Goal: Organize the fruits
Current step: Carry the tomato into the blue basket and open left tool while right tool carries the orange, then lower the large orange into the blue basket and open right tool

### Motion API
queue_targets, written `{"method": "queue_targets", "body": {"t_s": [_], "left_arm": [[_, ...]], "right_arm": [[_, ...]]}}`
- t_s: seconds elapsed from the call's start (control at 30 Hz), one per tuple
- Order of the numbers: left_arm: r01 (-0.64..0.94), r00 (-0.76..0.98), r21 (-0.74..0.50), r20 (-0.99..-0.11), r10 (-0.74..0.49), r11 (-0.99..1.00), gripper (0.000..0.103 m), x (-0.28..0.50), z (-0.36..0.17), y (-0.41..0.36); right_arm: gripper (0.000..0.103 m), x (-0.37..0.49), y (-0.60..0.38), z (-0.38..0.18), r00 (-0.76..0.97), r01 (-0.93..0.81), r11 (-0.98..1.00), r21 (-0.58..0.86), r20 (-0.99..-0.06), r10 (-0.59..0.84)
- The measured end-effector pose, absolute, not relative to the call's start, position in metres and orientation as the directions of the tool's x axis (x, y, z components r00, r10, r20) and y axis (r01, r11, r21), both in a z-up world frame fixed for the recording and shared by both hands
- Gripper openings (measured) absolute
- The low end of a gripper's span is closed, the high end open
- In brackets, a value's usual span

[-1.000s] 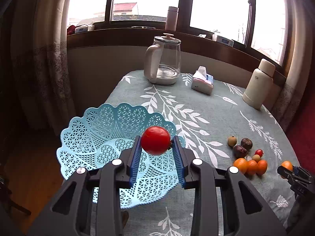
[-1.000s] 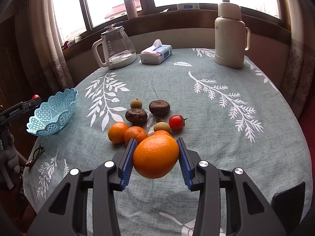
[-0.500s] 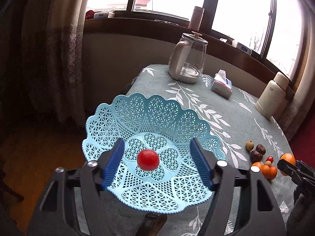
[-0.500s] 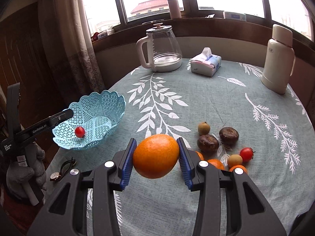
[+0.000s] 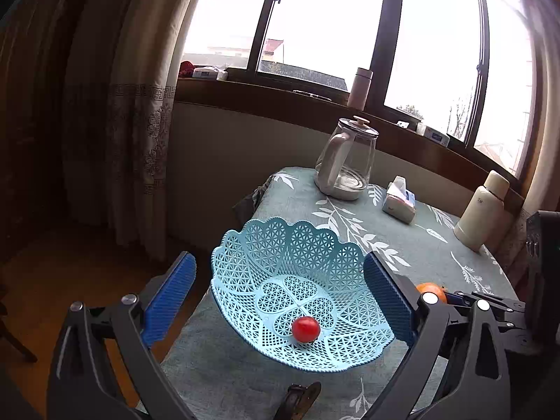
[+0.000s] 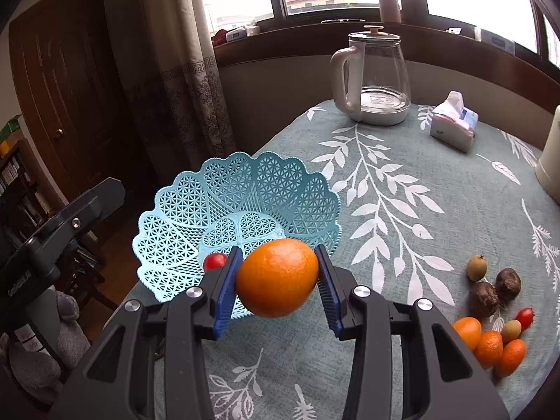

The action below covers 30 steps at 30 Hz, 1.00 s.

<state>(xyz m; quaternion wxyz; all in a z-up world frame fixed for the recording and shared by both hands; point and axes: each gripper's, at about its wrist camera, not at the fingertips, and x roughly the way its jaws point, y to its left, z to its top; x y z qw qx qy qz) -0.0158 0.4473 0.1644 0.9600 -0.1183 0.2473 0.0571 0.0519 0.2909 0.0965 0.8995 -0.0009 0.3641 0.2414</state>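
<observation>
Your right gripper [image 6: 276,280] is clamped on a large orange [image 6: 277,277], held at the near rim of the blue lattice basket [image 6: 196,206], while your left gripper [image 5: 278,301] has its fingers spread wide and empty around that basket. A small red tomato [image 5: 306,329] lies on the basket floor. Farther right on the leaf-print tablecloth [image 6: 402,217], the remaining fruits [image 6: 490,308] sit clustered, with a glass kettle [image 6: 376,80] and tissue pack [image 6: 454,122] beyond.

A pale blue plastic lattice basket [image 5: 287,255] sat on a matt woven tablecloth [image 6: 402,217]. The tomato [image 5: 306,329] looked glossy, the orange [image 6: 277,278] dimpled. A clear glass kettle [image 6: 376,80] gleamed; ribbed blue pads [image 6: 225,287] looked rubbery.
</observation>
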Motion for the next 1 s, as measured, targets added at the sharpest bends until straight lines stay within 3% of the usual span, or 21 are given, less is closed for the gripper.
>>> {"method": "queue_targets", "body": {"t_s": [0.53,0.6,0.7,1.0], "left_arm": [[-0.168,0.869,-0.227,-0.494,0.035,0.959,0.100,-0.018,0.161,0.449],[-0.164,0.868,-0.224,-0.496,0.032,0.961,0.100,-0.017,0.160,0.448],[-0.168,0.863,-0.225,-0.504,0.033,0.960,0.100,-0.016,0.158,0.447],[-0.158,0.860,-0.239,-0.510,0.014,0.958,0.100,-0.016,0.157,0.444]], "right_arm": [[0.052,0.052,0.276,0.103,0.665,-0.384,0.895,0.225,-0.606,0.438],[0.054,0.048,0.272,0.104,0.678,-0.379,0.899,0.220,-0.595,0.432],[0.066,0.039,0.266,0.102,0.703,-0.366,0.908,0.203,-0.580,0.413],[0.071,0.032,0.230,0.090,0.727,-0.281,0.928,0.244,-0.578,0.372]]}}
